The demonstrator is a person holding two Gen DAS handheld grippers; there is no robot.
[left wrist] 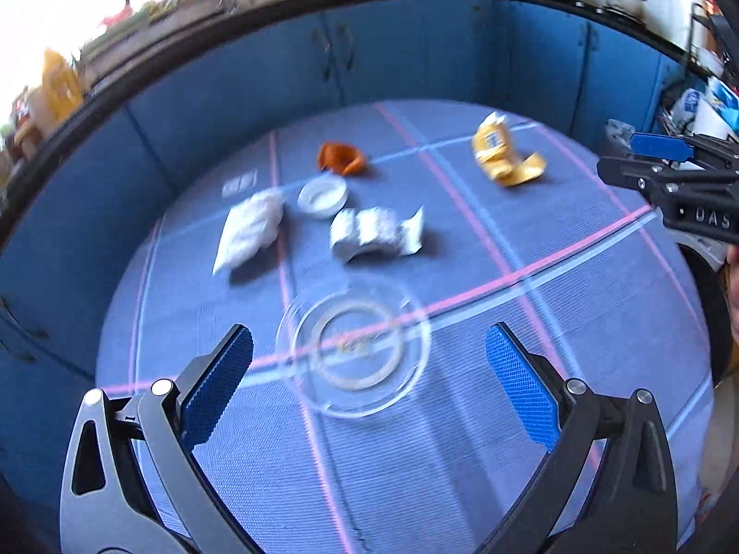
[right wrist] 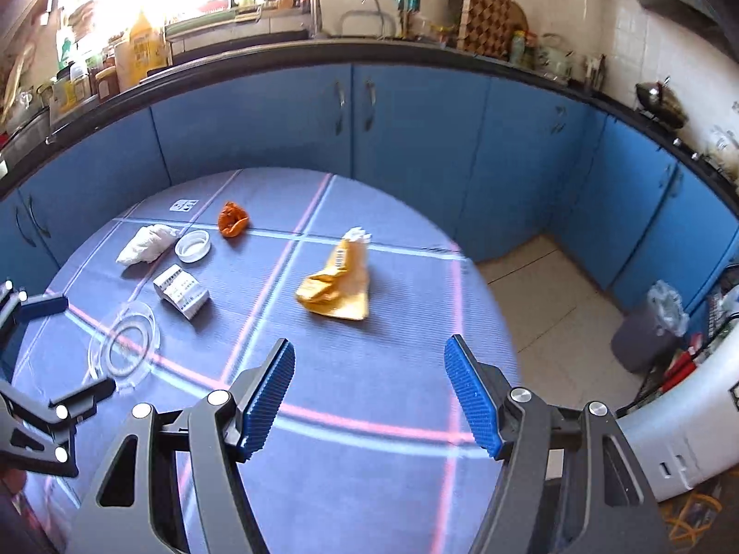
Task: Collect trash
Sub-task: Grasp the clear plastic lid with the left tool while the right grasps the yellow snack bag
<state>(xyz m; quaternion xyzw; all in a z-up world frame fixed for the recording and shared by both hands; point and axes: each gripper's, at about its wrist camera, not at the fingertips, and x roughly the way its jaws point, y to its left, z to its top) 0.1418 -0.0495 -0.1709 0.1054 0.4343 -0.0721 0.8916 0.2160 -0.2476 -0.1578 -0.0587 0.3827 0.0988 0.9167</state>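
Trash lies on a blue-clothed round table (left wrist: 577,323) (right wrist: 369,369): a yellow crumpled packet (left wrist: 501,152) (right wrist: 339,284), an orange wrapper (left wrist: 341,158) (right wrist: 232,218), a white crumpled tissue (left wrist: 251,228) (right wrist: 145,242), a white printed wrapper (left wrist: 374,233) (right wrist: 181,292), a small white lid (left wrist: 322,196) (right wrist: 193,245) and a clear plastic lid (left wrist: 353,353) (right wrist: 122,346). My left gripper (left wrist: 369,374) is open and empty, just above the clear lid. My right gripper (right wrist: 369,397) is open and empty, short of the yellow packet.
Blue kitchen cabinets (right wrist: 360,138) curve behind the table under a cluttered black counter (right wrist: 323,44). A grey bin with a plastic liner (right wrist: 651,328) stands on the tiled floor to the right. A white appliance (right wrist: 683,438) is at the right edge.
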